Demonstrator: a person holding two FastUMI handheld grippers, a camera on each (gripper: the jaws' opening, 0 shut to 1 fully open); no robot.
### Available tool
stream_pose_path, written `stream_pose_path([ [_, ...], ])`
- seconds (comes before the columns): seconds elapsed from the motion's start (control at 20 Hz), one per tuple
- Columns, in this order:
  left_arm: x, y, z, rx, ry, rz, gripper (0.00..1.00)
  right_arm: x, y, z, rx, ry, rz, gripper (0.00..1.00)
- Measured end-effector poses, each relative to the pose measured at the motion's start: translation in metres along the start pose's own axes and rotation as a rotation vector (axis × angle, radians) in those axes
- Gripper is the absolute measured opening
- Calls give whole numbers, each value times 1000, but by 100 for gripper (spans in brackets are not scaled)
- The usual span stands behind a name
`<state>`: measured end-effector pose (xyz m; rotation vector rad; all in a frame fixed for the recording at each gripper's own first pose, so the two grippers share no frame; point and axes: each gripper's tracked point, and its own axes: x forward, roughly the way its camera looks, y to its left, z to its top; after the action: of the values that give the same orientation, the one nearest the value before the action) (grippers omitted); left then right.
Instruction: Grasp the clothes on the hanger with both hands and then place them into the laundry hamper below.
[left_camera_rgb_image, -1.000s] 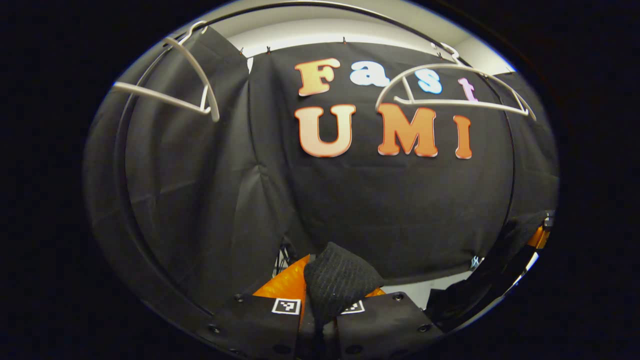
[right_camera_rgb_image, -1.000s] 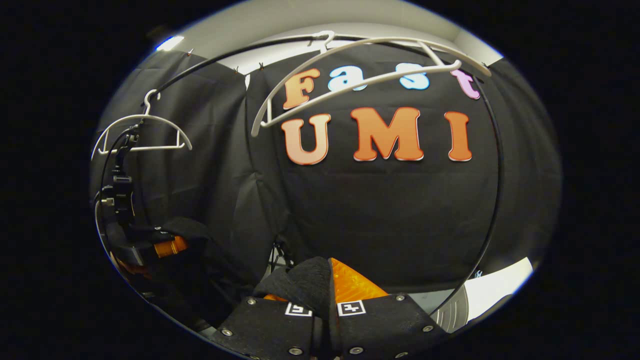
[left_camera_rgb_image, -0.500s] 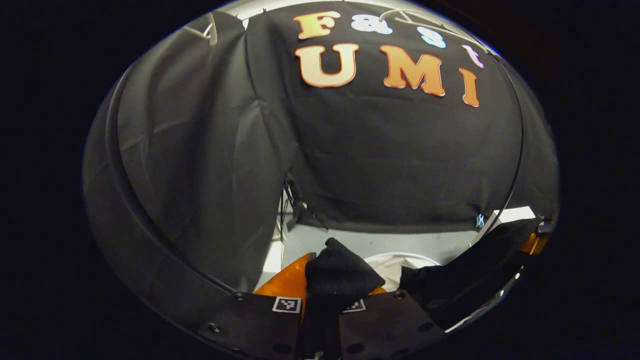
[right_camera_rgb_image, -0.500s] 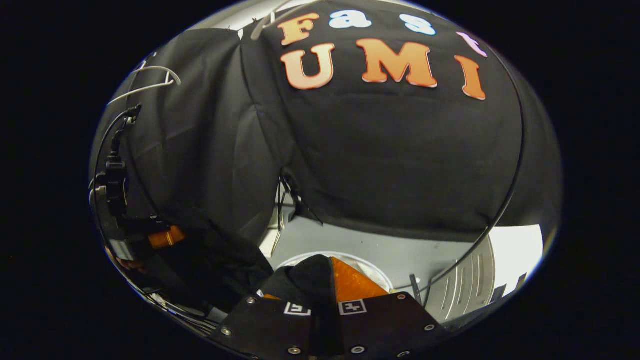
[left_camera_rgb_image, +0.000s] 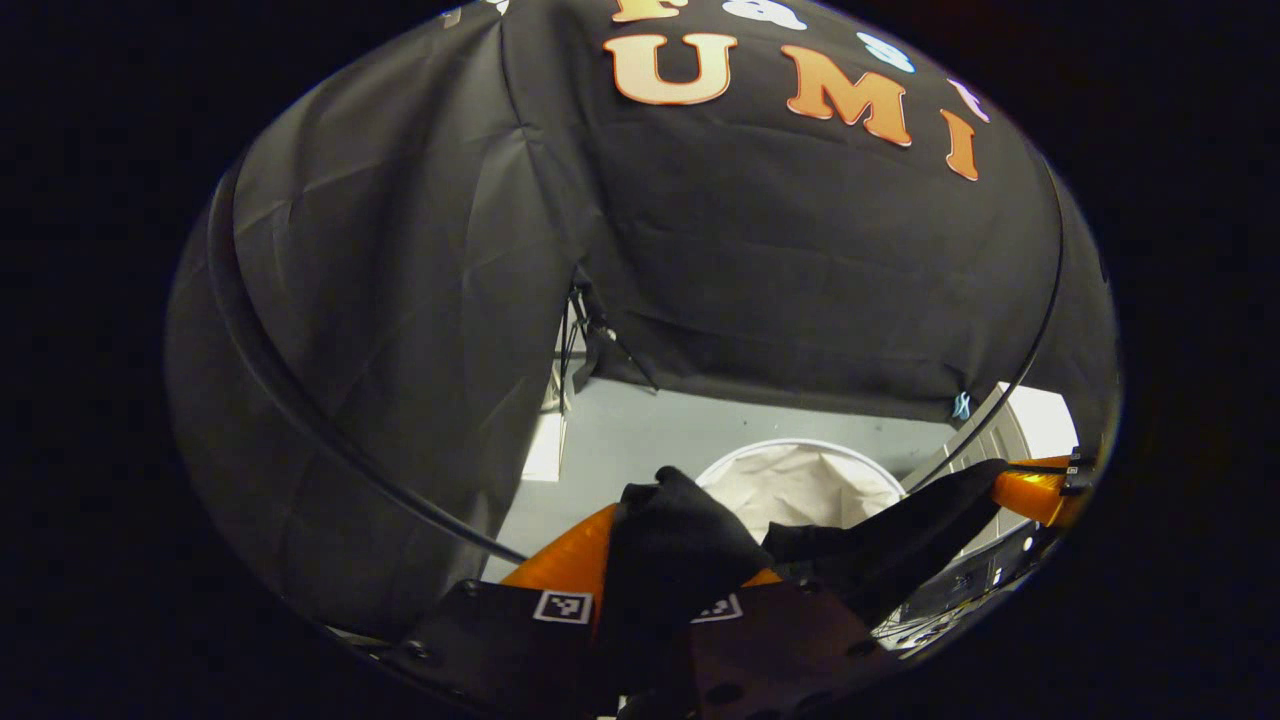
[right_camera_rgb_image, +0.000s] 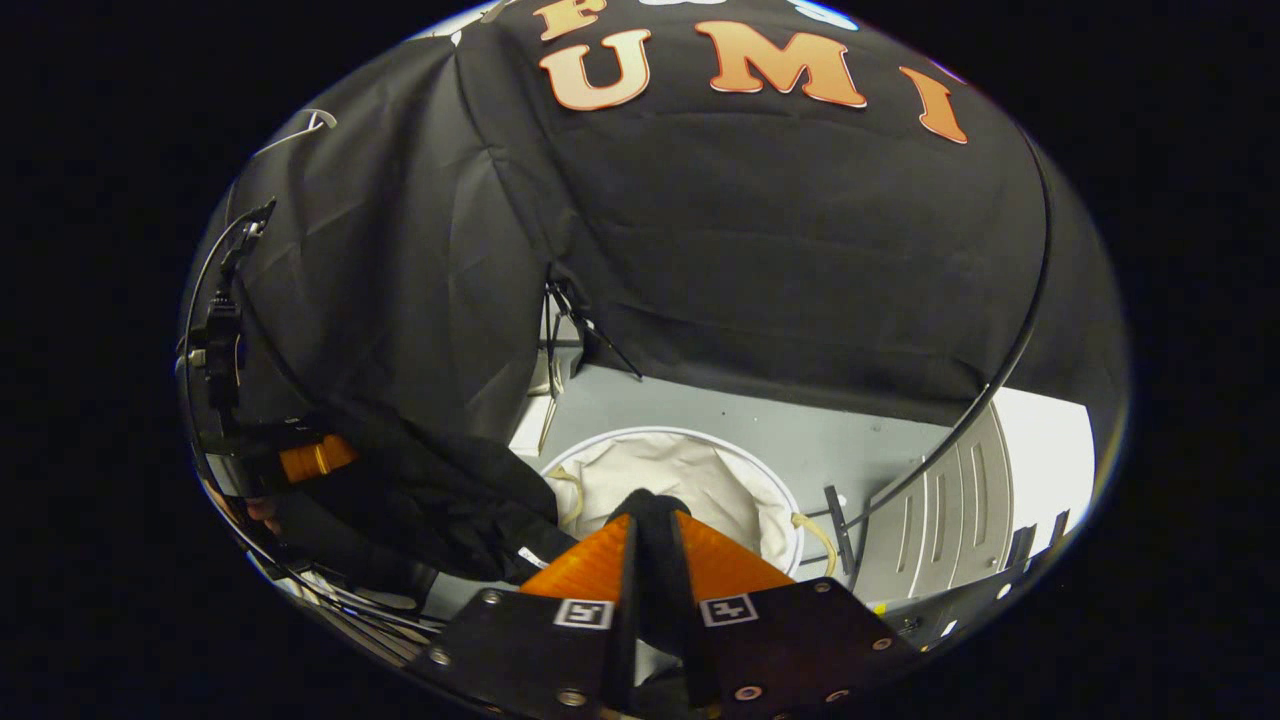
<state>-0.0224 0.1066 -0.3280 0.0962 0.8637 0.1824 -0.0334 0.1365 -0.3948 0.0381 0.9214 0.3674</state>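
both claws clamp black garment (right_camera_rgb_image: 450, 500), left claw (left_camera_rgb_image: 655, 585), right claw (right_camera_rgb_image: 655, 560); white-lined hamper (right_camera_rgb_image: 700, 470) below, nothing inside.

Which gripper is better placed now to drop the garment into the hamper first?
Right, probably. In the right gripper view, the right gripper, shut on the garment, points straight at the hamper. In the left gripper view, the left gripper sees it off to one side.

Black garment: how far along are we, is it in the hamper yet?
Done: both grippers are clamped on the black garment, which hangs slack between the left gripper and the right gripper. In hand: carrying it above the white laundry hamper. Left: lower it inside and release.
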Motion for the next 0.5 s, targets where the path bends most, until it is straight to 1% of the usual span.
stream_pose_path([
  [0.05, 4, 3, -4, -12, 19, -4, 25, 0, 3, 3, 8, 3, 19, 25],
  [0.1, 6, 3, -10, -20, 39, 2, 35, 2, 4, 0, 14, 8, 28, 35],
  [0.15, 9, 3, -18, -28, 56, -2, 45, -1, 4, -4, 11, 16, 25, 36],
  [0.2, 8, 4, -24, -29, 70, -1, 55, -1, 1, -8, 5, 23, 17, 59],
  [0.25, 10, 7, -25, -23, 70, 11, 64, 1, -1, -11, 2, 33, 11, 64],
  [0.3, 10, 10, -25, -16, 66, 23, 80, 0, -2, -14, 5, 41, 10, 72],
  [0.35, 9, 13, -24, -11, 62, 34, 82, 1, -3, -17, 9, 48, 11, 70],
  [0.4, 8, 14, -26, -11, 62, 38, 85, 1, -4, -18, 13, 51, 8, 85],
  [0.45, 6, 14, -25, -18, 63, 39, 87, 1, -5, -21, 17, 54, 1, 87],
  [0.5, 5, 15, -26, -28, 66, 51, 94, 1, -7, -22, 20, 58, -7, 91],
])
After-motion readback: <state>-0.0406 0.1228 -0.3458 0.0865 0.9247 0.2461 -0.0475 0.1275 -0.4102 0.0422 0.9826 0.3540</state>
